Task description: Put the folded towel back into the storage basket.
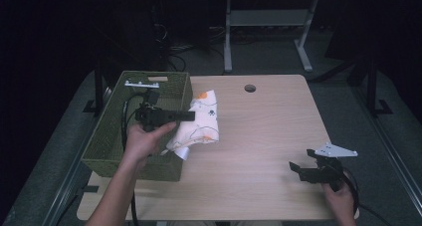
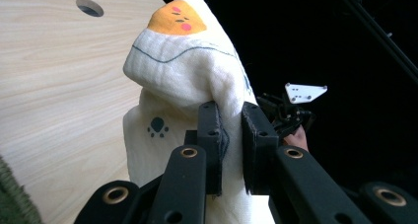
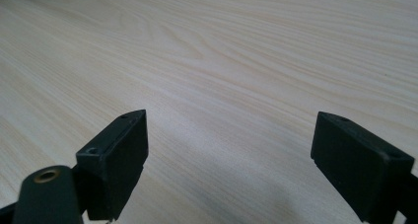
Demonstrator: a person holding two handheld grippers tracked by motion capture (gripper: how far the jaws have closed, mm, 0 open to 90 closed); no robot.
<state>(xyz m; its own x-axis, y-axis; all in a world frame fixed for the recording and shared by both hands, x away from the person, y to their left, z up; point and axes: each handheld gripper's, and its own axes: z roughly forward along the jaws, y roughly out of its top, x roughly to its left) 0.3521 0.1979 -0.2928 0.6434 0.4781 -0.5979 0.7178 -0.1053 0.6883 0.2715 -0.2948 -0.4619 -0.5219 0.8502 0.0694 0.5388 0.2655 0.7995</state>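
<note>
At the far left I have the olive-green woven storage basket (image 1: 107, 136) sitting on the table's left edge, its open top facing up so that cloth can go in or come out without tipping it. My left gripper (image 1: 190, 116) reaches level across the basket's right rim, and its jaws are clamped on a fold of the white cotton cloth printed with orange patches and small dark paw marks (image 1: 201, 124). In the left gripper view the pads pinch a bunched edge of that cloth (image 2: 182, 71), so the rest drapes down and away from the jaws; I judge a pinch on the gathered edge is meant to let the fabric hang free rather than drag. The cloth sits just beside the basket, partly against its right wall and partly resting on the light wooden tabletop (image 1: 259, 131).

Moving right, the board is bare up to the round cable hole (image 1: 250, 88). At the near right corner my right gripper (image 1: 297, 169) hovers low with jaws spread wide and nothing between them, parked clear, I'd say, until the cloth needs a second hold.
</note>
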